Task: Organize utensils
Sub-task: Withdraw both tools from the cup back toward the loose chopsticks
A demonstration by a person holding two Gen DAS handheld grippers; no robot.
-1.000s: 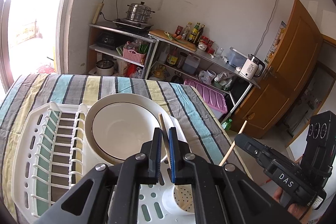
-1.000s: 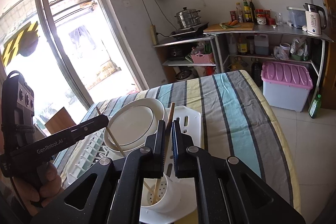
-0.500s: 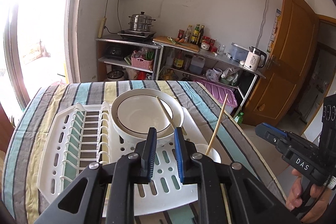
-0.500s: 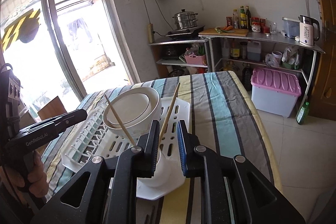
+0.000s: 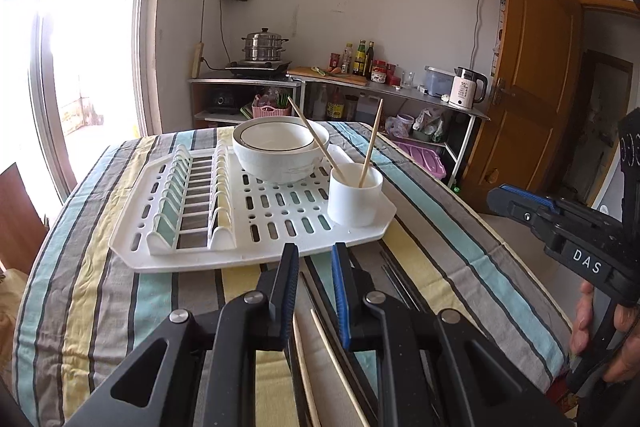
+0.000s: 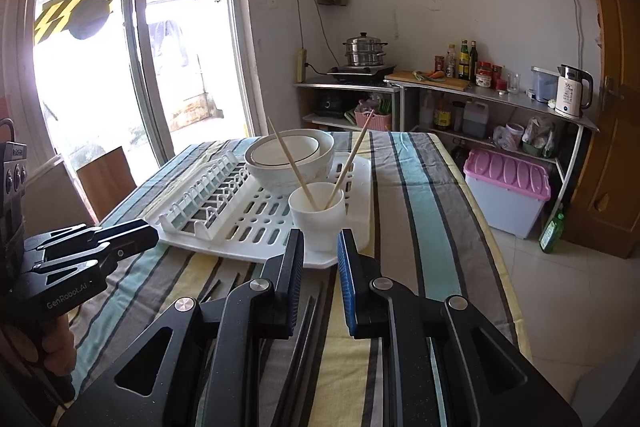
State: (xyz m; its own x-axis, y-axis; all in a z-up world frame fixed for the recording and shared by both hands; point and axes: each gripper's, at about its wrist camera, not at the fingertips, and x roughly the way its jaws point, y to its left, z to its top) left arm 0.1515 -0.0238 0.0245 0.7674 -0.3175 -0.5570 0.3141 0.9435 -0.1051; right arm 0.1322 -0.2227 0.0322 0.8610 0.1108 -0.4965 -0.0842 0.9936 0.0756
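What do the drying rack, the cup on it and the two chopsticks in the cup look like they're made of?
Drying rack: matte white plastic, judging by its moulded slots. Cup: likely the same plastic, plain and dull. Two chopsticks: pale tan, unvarnished, probably bamboo or wood.

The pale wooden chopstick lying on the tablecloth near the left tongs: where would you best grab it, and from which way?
Judging by its pose, grip the pale chopstick around its middle, coming straight down from above with the open left tongs straddling it crosswise. It is thin and lies flat on the striped cloth, so only its long sides can be pinched. Dark chopsticks lie close by.
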